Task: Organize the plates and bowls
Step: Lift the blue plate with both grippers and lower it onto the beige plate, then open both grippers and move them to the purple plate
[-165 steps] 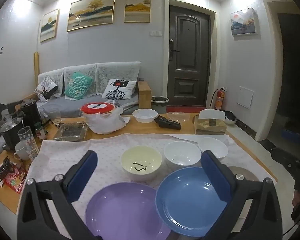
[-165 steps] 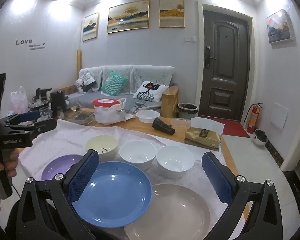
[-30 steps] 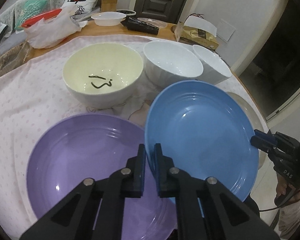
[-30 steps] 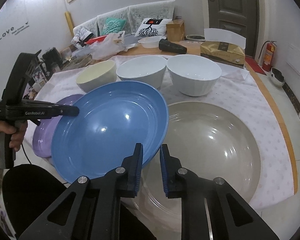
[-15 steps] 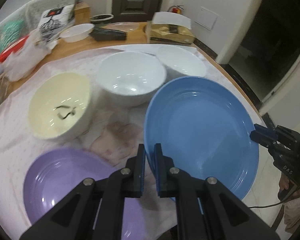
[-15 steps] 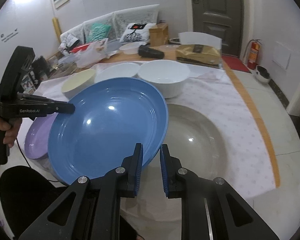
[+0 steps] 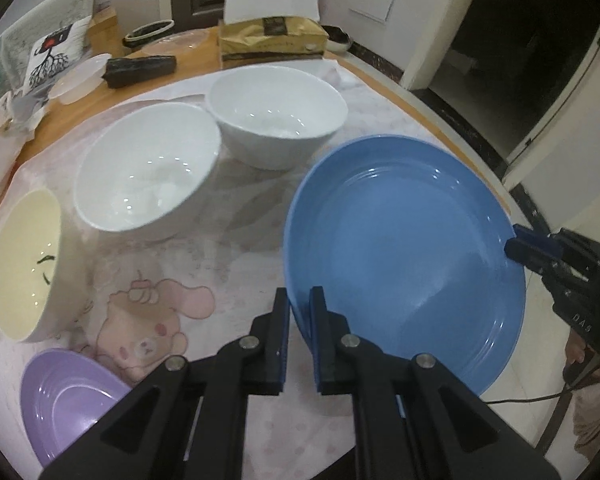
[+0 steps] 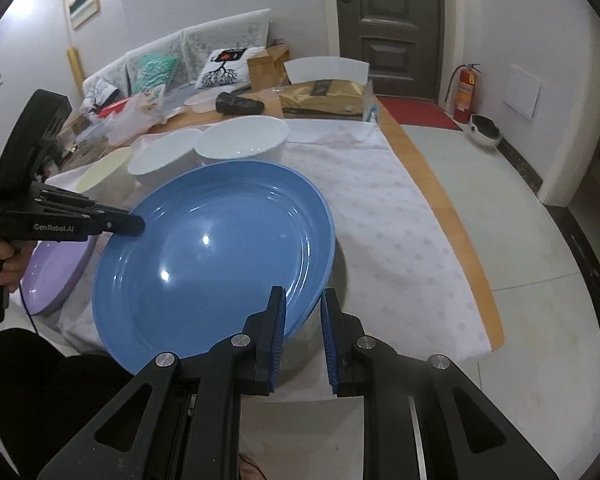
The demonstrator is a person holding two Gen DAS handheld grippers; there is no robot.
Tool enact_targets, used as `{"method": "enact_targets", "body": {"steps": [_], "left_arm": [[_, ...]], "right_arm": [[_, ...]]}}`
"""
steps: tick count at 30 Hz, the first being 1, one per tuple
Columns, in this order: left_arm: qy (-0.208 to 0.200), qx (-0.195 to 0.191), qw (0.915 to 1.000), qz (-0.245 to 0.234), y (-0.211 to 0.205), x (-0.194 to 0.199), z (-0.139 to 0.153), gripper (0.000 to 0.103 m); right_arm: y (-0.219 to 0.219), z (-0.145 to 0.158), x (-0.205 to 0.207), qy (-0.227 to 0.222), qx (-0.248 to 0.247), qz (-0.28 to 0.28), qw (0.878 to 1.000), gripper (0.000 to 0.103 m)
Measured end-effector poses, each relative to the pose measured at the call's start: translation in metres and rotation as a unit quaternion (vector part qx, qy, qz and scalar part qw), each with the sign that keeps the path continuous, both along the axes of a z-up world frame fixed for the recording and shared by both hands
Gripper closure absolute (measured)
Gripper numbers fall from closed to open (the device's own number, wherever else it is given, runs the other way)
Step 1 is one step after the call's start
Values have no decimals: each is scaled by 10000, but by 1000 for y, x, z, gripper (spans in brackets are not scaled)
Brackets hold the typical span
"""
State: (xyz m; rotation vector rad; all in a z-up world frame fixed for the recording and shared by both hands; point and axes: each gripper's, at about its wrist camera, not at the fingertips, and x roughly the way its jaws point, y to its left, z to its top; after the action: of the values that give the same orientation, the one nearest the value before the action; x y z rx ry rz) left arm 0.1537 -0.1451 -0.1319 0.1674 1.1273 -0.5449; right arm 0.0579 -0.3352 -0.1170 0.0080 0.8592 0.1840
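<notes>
Above the pink-dotted tablecloth (image 8: 384, 216), the round glossy blue plate (image 8: 212, 256) hangs tilted; the left gripper (image 7: 299, 312) pinches its near rim; the right gripper (image 8: 302, 314), jaws narrow, clamps the opposite edge; the lilac plate (image 7: 66, 396) lies nearby.

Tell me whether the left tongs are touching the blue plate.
Touching. In the left wrist view, the left tongs are shut on the blue plate, its near rim pinched between both fingers.

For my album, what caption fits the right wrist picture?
Two claws hold a blue plate by opposite rims above the table.
</notes>
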Motion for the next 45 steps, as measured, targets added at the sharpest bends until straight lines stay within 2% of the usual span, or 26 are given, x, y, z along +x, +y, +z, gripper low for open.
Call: {"method": "enact_targets", "body": {"steps": [13,21,29,32,33,35,45], "left_arm": [[94,438,9988,-208,-15,1,-13,95],[-52,659,9974,-280,-21,-1,-15,95],[-31,582,9980,-232,-18,-1,-14,92],[-43,516,9985,-180,-14,1,-12,86],[-64,490,9987,-155,-13,1,-10,81],[-116,433,9990,-84,-9,1,-5,78],[-448,172,9983,343,37,-6,28,77]], "right_arm": [[-2,-15,2,183,-62,15,9998,90],[-2,-19,6,245,-122,-54,9996,88],[-2,-19,7,250,-103,-69,9996,87],[-4,-19,8,265,-49,-92,9996,87],[-3,-18,8,251,-61,-93,9996,85],[-3,-16,7,190,-91,-107,9997,75],[16,9,6,-92,62,160,9998,74]]}}
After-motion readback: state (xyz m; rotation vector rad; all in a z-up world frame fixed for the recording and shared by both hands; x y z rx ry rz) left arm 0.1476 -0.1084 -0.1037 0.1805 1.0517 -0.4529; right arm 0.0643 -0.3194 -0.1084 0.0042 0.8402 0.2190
